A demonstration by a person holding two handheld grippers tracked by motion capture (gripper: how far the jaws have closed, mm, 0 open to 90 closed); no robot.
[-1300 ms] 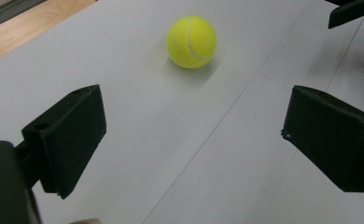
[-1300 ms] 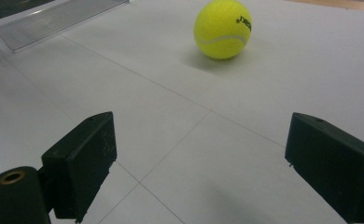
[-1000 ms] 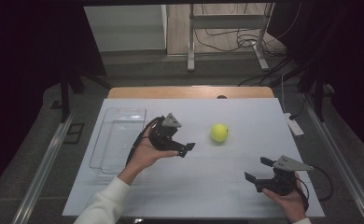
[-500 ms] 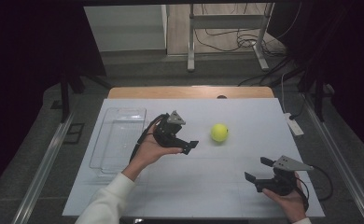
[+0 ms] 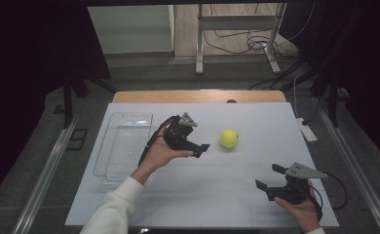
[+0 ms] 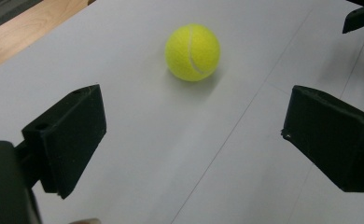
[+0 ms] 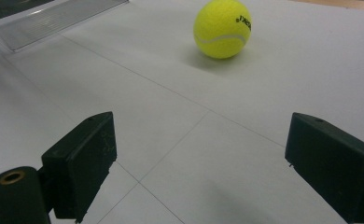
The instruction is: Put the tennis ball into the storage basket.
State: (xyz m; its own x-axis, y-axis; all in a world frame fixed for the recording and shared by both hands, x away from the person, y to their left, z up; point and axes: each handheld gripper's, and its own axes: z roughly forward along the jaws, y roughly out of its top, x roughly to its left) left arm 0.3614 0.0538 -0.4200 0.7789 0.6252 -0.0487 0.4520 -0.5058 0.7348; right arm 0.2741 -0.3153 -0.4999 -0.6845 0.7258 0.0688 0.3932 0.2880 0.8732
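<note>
Near the right edge of the desk (image 5: 129, 204), the right claw (image 5: 271, 178) rests with jaws spread wide, empty. Farther in, the left claw (image 5: 200, 148) hovers, also spread wide and empty, aimed rightward at the tennis ball (image 5: 229, 138) just beyond it, clearly the closer claw. The ball is yellow-green, fuzzy, round, mid-desk.

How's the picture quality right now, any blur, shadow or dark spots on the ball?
High view: table evenly lit, surroundings dark. Left gripper view: tennis ball sharp, soft shadow beneath it, near tongs slightly soft. Right gripper view: ball in focus with readable print, faint shadow.
</note>
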